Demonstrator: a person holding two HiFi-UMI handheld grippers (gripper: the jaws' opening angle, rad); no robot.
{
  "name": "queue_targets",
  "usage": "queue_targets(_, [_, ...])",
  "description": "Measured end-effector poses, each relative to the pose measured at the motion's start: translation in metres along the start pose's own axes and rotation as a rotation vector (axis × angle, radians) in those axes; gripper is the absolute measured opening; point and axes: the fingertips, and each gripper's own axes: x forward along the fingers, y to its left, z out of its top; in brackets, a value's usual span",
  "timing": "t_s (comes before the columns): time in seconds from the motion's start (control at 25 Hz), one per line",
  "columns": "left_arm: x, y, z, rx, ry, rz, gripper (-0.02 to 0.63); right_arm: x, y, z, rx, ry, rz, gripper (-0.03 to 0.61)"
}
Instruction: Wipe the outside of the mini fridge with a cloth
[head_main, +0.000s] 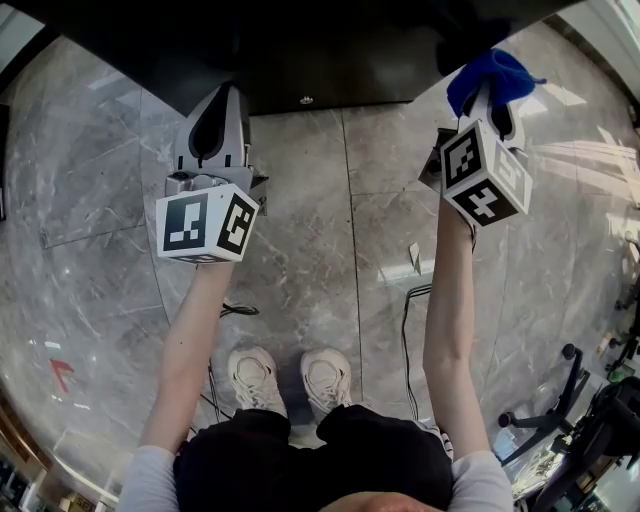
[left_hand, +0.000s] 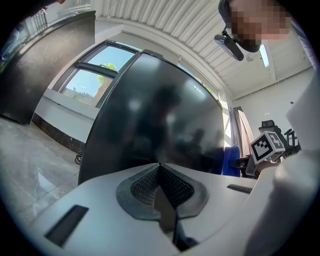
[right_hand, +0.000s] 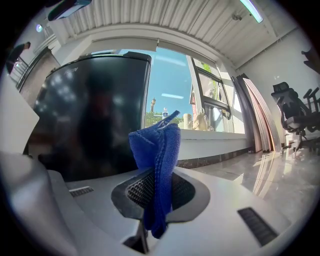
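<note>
Grey marble floor (head_main: 350, 220) underlies the black mini fridge (left_hand: 150, 115), which stands directly ahead of both tools. Left gripper (left_hand: 160, 170): jaws pressed together, holding nothing. Right gripper (head_main: 490, 100): jaws pinching a folded blue cloth (head_main: 490, 72) near the fridge's right edge.
</note>
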Motion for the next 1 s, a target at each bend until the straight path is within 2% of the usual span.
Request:
queue_targets(0.12, [-0.002, -0.001, 0.002, 0.010, -0.003, -0.001, 0.003, -0.014, 0.005, -0.001, 0.022, -0.008, 0.018, 0.061])
queue_targets(0.32, [-0.008, 0.005, 0.004, 0.010, -0.010, 0.017, 0.003, -0.042, 0.040, -0.001, 0.012, -0.019, 0.112, 0.061])
queue_targets(0.68, [-0.027, 0.036, 0.011, 0.023, -0.017, 0.090, 0.003, -0.074, 0.162, -0.011, 0.004, -0.019, 0.438, 0.061])
queue_targets(1.0, [-0.053, 0.079, 0.018, 0.046, -0.015, 0.143, 0.003, -0.099, 0.268, -0.033, 0.023, 0.022, 0.629, 0.061])
